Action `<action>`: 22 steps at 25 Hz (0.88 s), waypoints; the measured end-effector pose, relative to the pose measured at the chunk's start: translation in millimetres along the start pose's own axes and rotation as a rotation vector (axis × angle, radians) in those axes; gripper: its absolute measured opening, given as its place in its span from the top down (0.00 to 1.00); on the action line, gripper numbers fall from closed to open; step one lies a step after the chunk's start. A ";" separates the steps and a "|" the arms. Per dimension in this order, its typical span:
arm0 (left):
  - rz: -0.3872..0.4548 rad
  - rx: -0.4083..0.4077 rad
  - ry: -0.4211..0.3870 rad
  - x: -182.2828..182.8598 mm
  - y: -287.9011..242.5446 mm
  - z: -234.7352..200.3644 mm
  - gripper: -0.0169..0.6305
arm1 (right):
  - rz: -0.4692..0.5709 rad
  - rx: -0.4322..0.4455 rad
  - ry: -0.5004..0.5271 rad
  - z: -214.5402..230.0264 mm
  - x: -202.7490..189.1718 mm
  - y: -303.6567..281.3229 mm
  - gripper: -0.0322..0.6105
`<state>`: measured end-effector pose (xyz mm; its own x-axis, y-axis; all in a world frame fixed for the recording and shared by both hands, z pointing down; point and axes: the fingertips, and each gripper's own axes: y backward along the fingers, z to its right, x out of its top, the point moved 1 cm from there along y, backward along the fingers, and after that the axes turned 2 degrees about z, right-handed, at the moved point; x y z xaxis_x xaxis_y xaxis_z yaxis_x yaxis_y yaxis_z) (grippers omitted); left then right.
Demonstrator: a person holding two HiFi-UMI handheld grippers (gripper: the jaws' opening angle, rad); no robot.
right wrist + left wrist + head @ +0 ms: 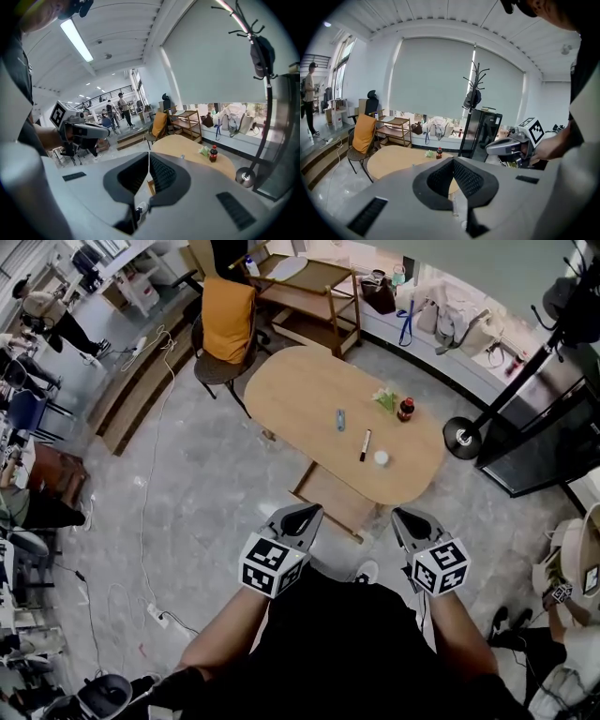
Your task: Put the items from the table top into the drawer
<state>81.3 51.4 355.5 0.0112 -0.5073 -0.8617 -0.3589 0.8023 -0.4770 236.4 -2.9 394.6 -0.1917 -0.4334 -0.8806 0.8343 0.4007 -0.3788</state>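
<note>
An oval wooden table (309, 390) stands ahead of me, apart from both grippers. On it lie a blue item (340, 419), a black marker pen (365, 444) and a small white round thing (381, 457). A cola bottle (405, 410) stands beside a green packet (386, 398). A wooden drawer unit (333, 504) shows under the table's near edge. My left gripper (302, 518) and right gripper (405, 521) are held side by side short of the table, both shut and empty. In the gripper views the table (393, 159) (187, 147) lies beyond the closed jaws.
A chair with an orange cloth (225, 320) stands at the table's far left, with a wooden shelf cart (314, 292) behind it. A coat stand base (461, 437) and a black cabinet (548, 442) stand to the right. Cables cross the floor (141, 521). People stand at the far left.
</note>
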 end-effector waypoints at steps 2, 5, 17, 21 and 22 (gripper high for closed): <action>-0.001 -0.026 -0.001 4.3 -4.6 -17.0 0.97 | 0.001 -0.023 0.002 -2.4 5.7 -12.3 0.95; -0.001 -0.082 -0.021 15.9 -12.4 -46.7 0.97 | 0.000 -0.075 0.001 -4.1 16.1 -36.7 0.95; -0.106 -0.338 -0.131 12.6 -49.3 -169.1 0.97 | -0.079 -0.417 -0.102 7.2 -19.2 -139.2 0.94; -0.164 -0.392 -0.148 -0.5 -65.3 -174.8 0.97 | -0.189 -0.460 -0.101 39.1 -65.4 -167.6 0.94; -0.170 -0.395 -0.138 -3.8 -70.5 -173.6 0.97 | -0.228 -0.462 -0.100 49.0 -80.3 -173.3 0.92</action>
<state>-55.4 -57.8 422.5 0.2159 -0.5535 -0.8044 -0.6695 0.5158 -0.5346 132.5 -77.1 544.9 -0.2728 -0.6167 -0.7385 0.4579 0.5918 -0.6634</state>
